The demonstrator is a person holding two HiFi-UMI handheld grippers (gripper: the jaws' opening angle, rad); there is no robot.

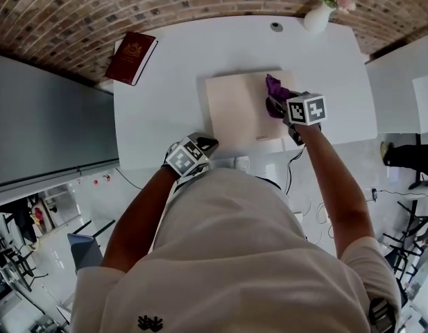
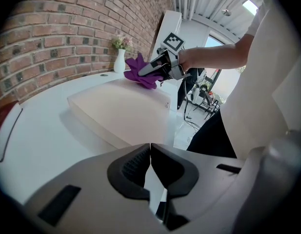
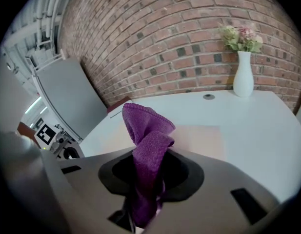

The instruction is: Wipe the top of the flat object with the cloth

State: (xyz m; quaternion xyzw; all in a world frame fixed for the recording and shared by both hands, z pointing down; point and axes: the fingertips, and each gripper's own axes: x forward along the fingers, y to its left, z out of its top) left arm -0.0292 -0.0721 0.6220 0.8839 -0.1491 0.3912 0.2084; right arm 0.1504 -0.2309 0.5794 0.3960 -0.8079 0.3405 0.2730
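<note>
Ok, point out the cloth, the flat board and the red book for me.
cloth (image 3: 146, 143): right gripper view, on its bunched upper fold.
flat board (image 1: 234, 113): head view, on the bare middle of its top.
red book (image 1: 130, 57): head view, on the middle of its cover.

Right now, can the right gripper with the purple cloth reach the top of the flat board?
Probably yes. The right gripper, shut on the purple cloth, hangs right over the flat board, and nothing seems to lie between them.
</note>
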